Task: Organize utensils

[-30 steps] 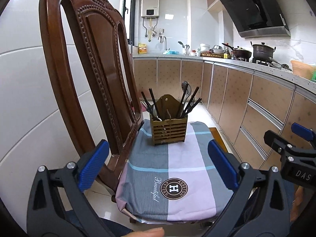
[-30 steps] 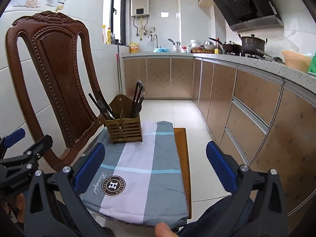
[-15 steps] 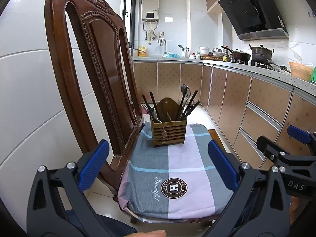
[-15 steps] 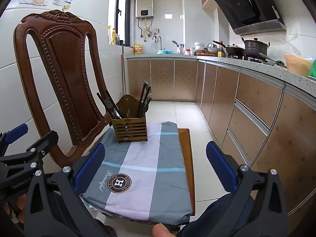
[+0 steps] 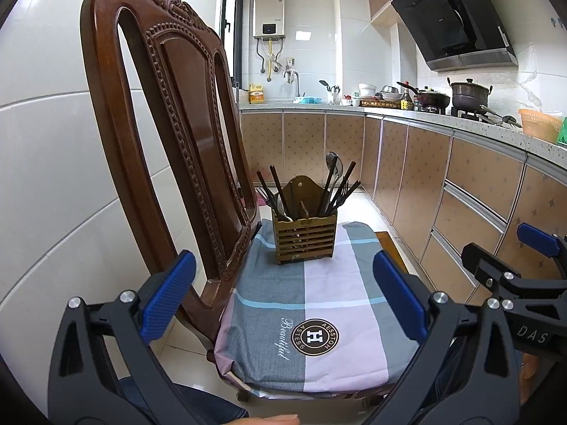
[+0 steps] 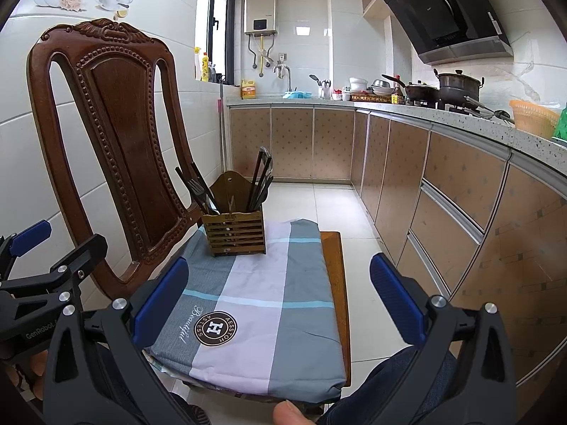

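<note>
A slatted wooden utensil holder (image 5: 304, 239) (image 6: 235, 232) stands at the far end of a chair seat covered by a grey, lilac and white striped cloth (image 5: 312, 315) (image 6: 262, 304). Dark chopsticks, forks and a spoon (image 5: 331, 184) (image 6: 260, 180) stick up from both its compartments. My left gripper (image 5: 283, 297) is open and empty, held back over the near end of the seat. My right gripper (image 6: 278, 301) is also open and empty, at about the same distance. Each gripper shows at the edge of the other's view.
The carved wooden chair back (image 5: 170, 134) (image 6: 117, 134) rises on the left against the tiled wall. Kitchen cabinets (image 6: 443, 191) and a counter with pots (image 5: 467, 94) run along the right. Tiled floor (image 6: 329, 205) lies between. A person's legs and thumb (image 6: 288, 412) show at the bottom.
Both grippers have tilted up and drawn back slightly, so the holder sits a little lower and farther in each view. Both stay open and empty.
</note>
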The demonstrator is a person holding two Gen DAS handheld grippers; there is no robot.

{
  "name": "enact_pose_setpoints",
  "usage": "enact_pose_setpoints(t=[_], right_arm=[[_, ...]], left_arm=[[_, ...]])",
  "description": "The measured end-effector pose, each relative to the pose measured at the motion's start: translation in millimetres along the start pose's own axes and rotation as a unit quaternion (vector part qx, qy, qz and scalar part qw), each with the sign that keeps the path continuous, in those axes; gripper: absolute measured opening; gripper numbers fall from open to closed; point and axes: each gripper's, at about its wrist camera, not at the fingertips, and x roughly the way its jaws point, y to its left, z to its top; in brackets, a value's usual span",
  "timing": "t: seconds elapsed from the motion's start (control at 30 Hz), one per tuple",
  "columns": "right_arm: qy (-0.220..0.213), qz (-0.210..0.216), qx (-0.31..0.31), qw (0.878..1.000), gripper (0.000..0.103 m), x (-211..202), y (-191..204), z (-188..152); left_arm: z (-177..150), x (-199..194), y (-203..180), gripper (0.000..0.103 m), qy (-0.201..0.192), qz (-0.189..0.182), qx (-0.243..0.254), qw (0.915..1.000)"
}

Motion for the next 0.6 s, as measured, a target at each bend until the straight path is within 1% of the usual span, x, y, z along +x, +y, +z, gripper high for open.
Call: enact_pose_setpoints(t=[0.6], right_arm=[[0.001,0.001,-0.003,1.000,0.100,-1.5,3.5,0.1]], left_arm=[[-2.2,2.2,1.8,0.099,0.002,0.000,0.000,1.0000]])
